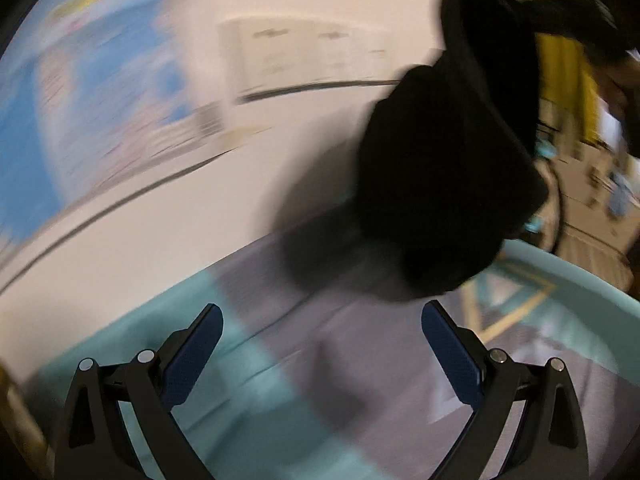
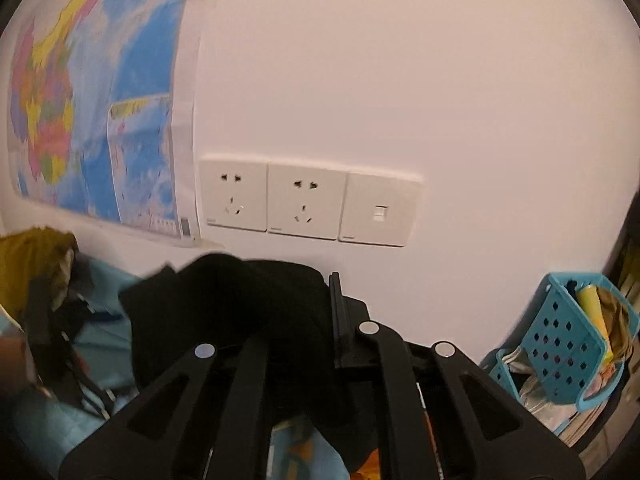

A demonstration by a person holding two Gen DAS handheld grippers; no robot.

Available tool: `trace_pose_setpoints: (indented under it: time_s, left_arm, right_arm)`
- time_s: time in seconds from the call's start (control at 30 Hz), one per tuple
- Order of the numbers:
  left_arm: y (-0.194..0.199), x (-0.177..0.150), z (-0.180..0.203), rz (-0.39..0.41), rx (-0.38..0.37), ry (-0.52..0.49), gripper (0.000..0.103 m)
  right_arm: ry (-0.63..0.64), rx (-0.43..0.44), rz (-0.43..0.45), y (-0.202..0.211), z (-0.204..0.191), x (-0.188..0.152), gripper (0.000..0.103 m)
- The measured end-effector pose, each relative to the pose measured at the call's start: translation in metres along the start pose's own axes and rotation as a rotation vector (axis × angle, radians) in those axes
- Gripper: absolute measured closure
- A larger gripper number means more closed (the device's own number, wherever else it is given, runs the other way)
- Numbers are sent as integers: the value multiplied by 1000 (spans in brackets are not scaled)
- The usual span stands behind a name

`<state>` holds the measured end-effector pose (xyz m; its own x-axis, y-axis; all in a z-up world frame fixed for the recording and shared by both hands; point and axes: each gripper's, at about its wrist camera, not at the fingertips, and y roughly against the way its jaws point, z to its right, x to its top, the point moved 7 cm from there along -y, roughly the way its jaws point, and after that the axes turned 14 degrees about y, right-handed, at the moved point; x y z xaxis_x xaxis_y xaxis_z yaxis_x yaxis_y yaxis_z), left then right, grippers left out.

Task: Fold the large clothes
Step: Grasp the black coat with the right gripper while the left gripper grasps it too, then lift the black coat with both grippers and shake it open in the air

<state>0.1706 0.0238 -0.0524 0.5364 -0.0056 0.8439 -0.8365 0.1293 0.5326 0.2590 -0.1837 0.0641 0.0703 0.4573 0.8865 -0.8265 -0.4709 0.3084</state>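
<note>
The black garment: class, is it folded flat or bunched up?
Bunched up. The black garment hangs crumpled in the air above the bedsheet, pinched in the shut right tongs.

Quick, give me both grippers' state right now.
Left gripper: open, nothing between its fingers.
Right gripper: shut on the black garment.

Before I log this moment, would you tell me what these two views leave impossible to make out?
- Right gripper fingertips, right wrist view: draped by the black garment.
- Garment's type and full shape, left wrist view: motion blur, and it bunches as it hangs.
- Map print, left wrist view: smeared by blur.
- Blue basket contents, right wrist view: partly behind its wall, near the edge.
</note>
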Motion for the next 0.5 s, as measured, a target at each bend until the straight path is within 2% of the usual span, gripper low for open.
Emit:
trace_pose_setpoints:
  time_s: [0.03,0.17,0.27,0.33,0.4,0.47,0.5]
  left_arm:
    - [-4,0,17,3,-42,-34,7]
    - [-26,-3,54,-7,-128,-103,7]
    - [-49,-2,84,11,-114,-210,7]
    - [-72,6,90,-14,-92,-212,7]
    - [-87,11,90,-58,-66,-175,32]
    - [-106,22,88,-102,-66,-131,100]
    - [-110,29,87,-108,-56,-113,98]
  right_arm:
    - [-5,-3,3,1,1,2,98]
    - [-20,11,13,-1,3,6,98]
    - [-38,21,30,5,6,6,98]
    - [-54,23,42,9,11,4,98]
    - [-74,29,50,11,17,2,98]
    - [-86,10,49,14,27,-1,98]
    - [-96,-3,46,16,33,-3,98]
